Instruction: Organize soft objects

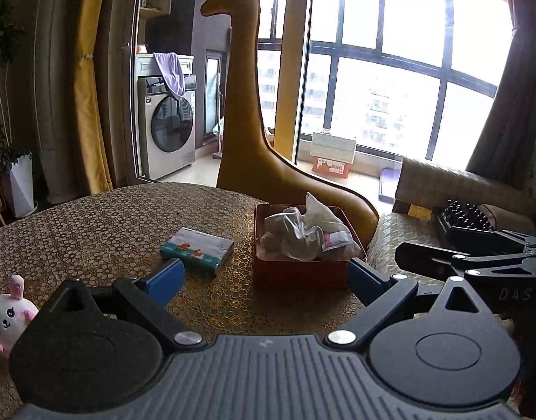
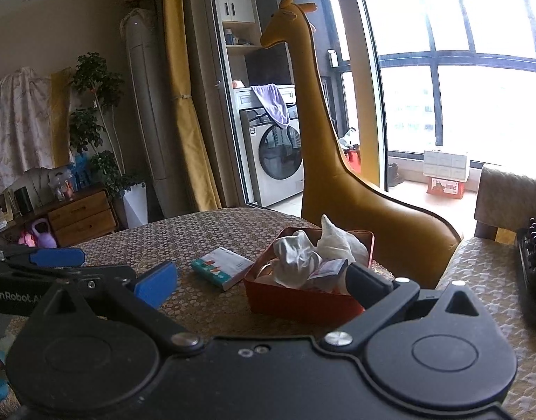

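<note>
A red box [image 1: 299,273] [image 2: 303,302] sits on the patterned table [image 1: 93,227] [image 2: 205,227], filled with crumpled white cloths [image 1: 296,231] [image 2: 299,255]. A tissue pack [image 1: 198,250] [image 2: 222,266] lies to its left. A white and pink bunny plush [image 1: 7,315] lies at the table's left edge. My left gripper [image 1: 264,278] is open and empty, just in front of the box. My right gripper [image 2: 261,285] is open and empty, near the box's front. The left gripper also shows at the left of the right wrist view [image 2: 40,259].
A tall yellow giraffe figure [image 1: 247,105] [image 2: 313,122] stands behind the table. A sofa [image 1: 443,189] [image 2: 478,280] with a black beaded item [image 1: 464,213] is at the right. A washing machine [image 1: 166,129] and potted plants [image 2: 93,112] stand further back.
</note>
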Demonstrator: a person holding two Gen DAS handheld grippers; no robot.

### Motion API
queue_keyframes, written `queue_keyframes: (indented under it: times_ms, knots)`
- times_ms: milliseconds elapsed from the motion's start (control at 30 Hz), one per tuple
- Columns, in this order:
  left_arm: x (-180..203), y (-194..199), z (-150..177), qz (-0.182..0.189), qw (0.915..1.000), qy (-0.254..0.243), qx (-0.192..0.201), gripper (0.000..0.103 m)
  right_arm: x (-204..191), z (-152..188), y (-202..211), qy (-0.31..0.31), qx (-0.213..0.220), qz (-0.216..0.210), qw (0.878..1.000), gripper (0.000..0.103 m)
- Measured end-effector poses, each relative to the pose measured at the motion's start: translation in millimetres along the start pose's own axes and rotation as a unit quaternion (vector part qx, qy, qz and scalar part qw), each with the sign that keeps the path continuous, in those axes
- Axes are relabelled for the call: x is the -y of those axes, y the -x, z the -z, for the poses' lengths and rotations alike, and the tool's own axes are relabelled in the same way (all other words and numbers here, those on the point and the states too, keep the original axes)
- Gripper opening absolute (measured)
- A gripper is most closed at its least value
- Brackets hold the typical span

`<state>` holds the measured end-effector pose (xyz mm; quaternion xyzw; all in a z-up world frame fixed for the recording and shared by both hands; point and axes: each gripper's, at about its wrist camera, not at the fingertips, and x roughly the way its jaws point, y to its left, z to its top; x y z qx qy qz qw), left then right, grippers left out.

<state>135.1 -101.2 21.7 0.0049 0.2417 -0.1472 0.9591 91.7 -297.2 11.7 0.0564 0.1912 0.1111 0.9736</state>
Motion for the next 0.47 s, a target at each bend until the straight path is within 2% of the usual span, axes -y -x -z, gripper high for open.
queue_keyframes:
  times_ms: [467]
  knots:
    - [-6.4, -0.8, 2.9, -0.002, 0.9999, 0.012, -0.003, 0.099, -1.4, 1.5, -3.1, -0.003, -0.006, -0.003, 1.0, 0.103]
